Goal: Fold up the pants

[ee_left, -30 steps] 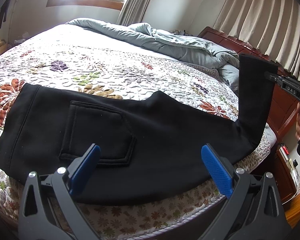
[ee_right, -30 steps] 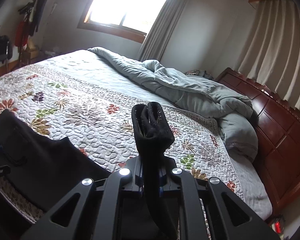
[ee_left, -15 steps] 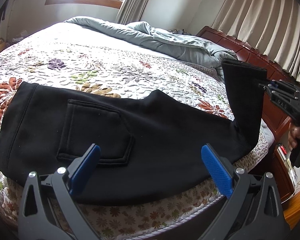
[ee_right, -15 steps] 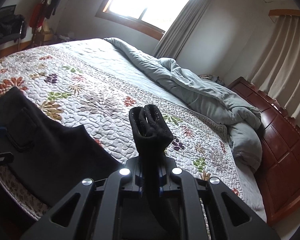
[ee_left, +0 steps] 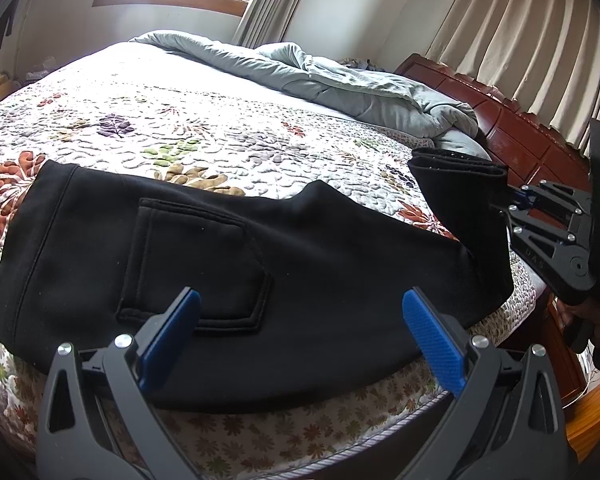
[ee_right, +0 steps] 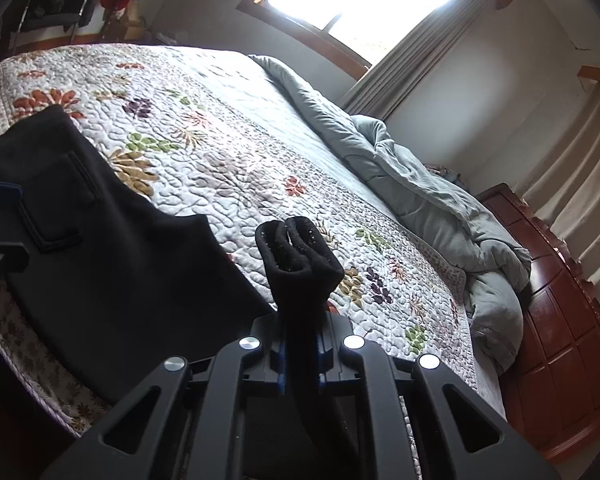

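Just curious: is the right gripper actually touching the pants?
Touching. In the right wrist view, the right gripper has its jaws shut on the leg end of the pants, which stands up between them.

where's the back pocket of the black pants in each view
Left wrist: the back pocket sits left of centre, just above the open left gripper.
Right wrist: the same pocket is at the far left edge, on the flat part of the pants; the right gripper is shut on the pant cuff.
Shared landmark: the grey duvet bunched near the headboard.
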`<action>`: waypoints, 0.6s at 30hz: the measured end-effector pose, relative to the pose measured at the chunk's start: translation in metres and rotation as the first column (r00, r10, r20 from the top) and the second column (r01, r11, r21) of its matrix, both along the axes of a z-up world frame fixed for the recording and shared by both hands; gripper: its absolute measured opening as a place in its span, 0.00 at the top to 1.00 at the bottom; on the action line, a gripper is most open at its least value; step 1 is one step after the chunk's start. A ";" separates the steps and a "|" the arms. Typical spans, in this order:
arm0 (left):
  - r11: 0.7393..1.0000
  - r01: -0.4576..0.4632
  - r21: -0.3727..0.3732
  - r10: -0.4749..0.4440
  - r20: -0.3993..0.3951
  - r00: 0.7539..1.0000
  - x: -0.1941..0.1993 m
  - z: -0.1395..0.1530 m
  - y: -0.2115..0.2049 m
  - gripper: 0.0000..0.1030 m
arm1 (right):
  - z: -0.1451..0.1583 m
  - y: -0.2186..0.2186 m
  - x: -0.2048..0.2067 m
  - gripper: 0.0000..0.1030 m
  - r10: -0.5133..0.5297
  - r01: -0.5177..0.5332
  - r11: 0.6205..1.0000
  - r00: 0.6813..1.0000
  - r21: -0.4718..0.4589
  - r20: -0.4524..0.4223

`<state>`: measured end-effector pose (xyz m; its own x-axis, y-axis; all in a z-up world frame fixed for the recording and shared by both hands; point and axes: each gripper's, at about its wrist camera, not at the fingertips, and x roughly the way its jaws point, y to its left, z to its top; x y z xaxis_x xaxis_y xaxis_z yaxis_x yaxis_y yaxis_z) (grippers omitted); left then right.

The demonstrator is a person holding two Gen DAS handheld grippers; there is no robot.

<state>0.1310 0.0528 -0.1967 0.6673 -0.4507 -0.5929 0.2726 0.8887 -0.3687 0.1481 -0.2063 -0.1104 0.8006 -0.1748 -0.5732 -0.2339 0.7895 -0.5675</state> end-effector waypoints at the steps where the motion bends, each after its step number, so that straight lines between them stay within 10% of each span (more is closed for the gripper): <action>1: 1.000 0.001 -0.001 -0.001 0.000 1.000 0.000 0.000 0.000 0.03 | -0.002 0.002 0.000 0.90 0.004 -0.004 1.000 1.000 -0.008 -0.003; 18: 1.000 -0.012 -0.006 0.012 -0.021 1.000 0.004 -0.004 0.005 0.03 | -0.060 0.040 -0.011 0.90 0.128 -0.140 0.968 0.989 -0.211 -0.068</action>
